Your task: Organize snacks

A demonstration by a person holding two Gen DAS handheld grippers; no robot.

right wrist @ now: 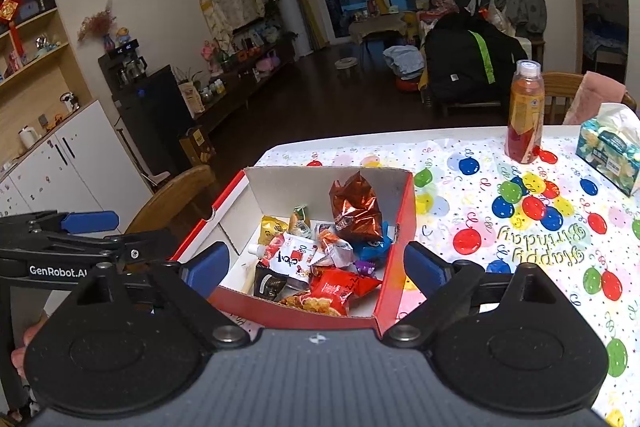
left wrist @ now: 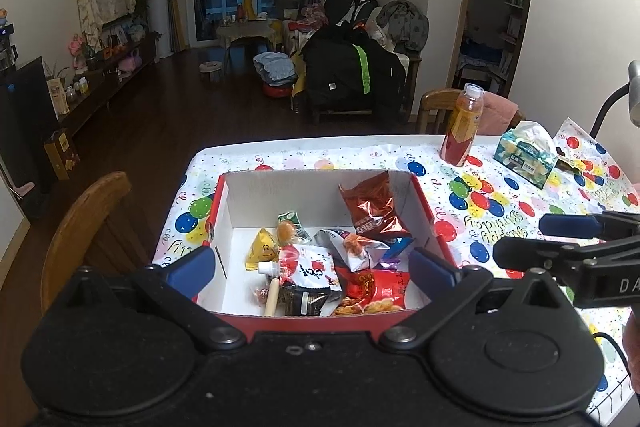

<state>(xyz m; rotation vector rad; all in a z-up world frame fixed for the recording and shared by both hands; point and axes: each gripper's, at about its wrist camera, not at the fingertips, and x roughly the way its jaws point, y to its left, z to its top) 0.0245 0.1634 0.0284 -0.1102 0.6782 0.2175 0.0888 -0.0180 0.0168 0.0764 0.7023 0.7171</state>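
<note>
Left wrist view: the left gripper [left wrist: 312, 273] is being held above the near end of the box [left wrist: 236, 199], its jaws spread wide and nothing being gripped between them. The snacks are being seen piled in the box's near right part: a red bag [left wrist: 376, 287] at the near wall, a white pouch [left wrist: 308, 267] just beside it, a yellow packet [left wrist: 264, 247] to the left, and a foil bag [left wrist: 372, 207] being propped against the right wall. The pile is lying below and ahead of the jaws, not between them. The right gripper [left wrist: 516, 241] is being held to the right over the tablecloth [left wrist: 500, 187], with empty jaws apart.

Right wrist view: the right gripper [right wrist: 316, 269] is being held near the box's [right wrist: 396, 239] near right corner, jaws open wide and empty. The red bag [right wrist: 340, 287] and white pouch [right wrist: 292, 255] are lying just ahead and below; the foil bag [right wrist: 356, 207] is standing farther back. No snack is being seen loose on the tablecloth [right wrist: 500, 219]; a bottle [right wrist: 525, 115] and tissue pack [right wrist: 610, 149] are standing well apart.

Judged from this, the gathering step is looking nearly finished or a tidying pick is being lined up. A next move would be calling for one gripper to be lowered onto a single top packet, since overlapping bags could be dragged along.
</note>
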